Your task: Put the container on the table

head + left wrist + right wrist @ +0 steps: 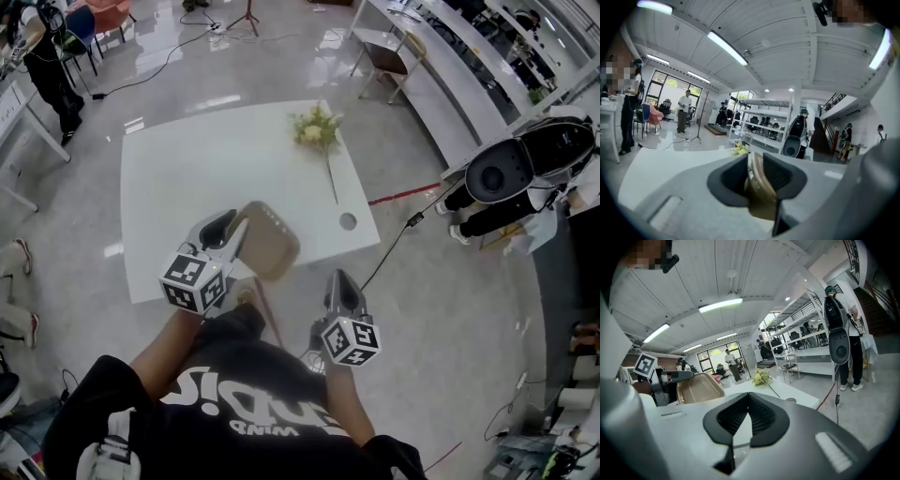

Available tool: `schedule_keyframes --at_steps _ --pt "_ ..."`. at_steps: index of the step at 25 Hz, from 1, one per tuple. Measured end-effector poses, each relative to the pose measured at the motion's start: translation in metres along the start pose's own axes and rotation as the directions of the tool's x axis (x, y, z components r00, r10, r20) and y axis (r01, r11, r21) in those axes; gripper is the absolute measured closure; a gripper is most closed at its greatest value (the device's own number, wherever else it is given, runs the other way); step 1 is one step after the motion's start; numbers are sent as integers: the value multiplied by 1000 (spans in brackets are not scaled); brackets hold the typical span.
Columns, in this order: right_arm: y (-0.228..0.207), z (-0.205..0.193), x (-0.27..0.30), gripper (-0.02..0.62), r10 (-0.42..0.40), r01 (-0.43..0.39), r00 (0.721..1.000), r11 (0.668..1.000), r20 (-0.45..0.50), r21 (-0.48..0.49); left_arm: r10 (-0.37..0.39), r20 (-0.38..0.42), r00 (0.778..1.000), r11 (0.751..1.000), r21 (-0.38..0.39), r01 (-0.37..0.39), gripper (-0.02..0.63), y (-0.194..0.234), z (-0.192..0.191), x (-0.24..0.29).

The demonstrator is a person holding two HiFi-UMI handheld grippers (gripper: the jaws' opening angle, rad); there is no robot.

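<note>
A tan, shallow container (270, 239) hangs over the near edge of the white table (206, 159). My left gripper (234, 228) is shut on its rim, and the left gripper view shows that rim (760, 185) pinched between the dark pads of the left gripper (757, 164). The right gripper view shows the container (698, 387) from the side, held up by the left gripper (675, 377). My right gripper (339, 279) is off to the container's right, short of the table's edge. The right gripper (749, 399) is shut with nothing in it.
A yellow flower sprig (317, 127) lies at the table's far right, and a small round disc (348, 221) sits near the right corner. A cable (394, 239) and a red line cross the floor on the right. A person beside a black round device (511, 169) stands at the right; a chair (389, 56) is beyond the table.
</note>
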State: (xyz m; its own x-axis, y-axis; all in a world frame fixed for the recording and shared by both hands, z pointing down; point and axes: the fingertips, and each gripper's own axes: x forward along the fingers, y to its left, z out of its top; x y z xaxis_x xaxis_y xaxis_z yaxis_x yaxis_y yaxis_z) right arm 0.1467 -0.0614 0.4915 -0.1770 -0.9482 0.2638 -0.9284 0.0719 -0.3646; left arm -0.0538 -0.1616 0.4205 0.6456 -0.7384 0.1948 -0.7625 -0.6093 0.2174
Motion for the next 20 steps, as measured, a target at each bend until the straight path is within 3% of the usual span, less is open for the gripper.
schedule_keyframes --at_steps 11,20 --pt "-10 41 89 595 -40 40 999 999 1 -8 -53 -1 999 997 -49 53 503 53 30 84" --pt "-28 52 133 595 0 0 1000 1000 -24 -10 -18 -1 1000 996 -92 18 504 71 30 122"
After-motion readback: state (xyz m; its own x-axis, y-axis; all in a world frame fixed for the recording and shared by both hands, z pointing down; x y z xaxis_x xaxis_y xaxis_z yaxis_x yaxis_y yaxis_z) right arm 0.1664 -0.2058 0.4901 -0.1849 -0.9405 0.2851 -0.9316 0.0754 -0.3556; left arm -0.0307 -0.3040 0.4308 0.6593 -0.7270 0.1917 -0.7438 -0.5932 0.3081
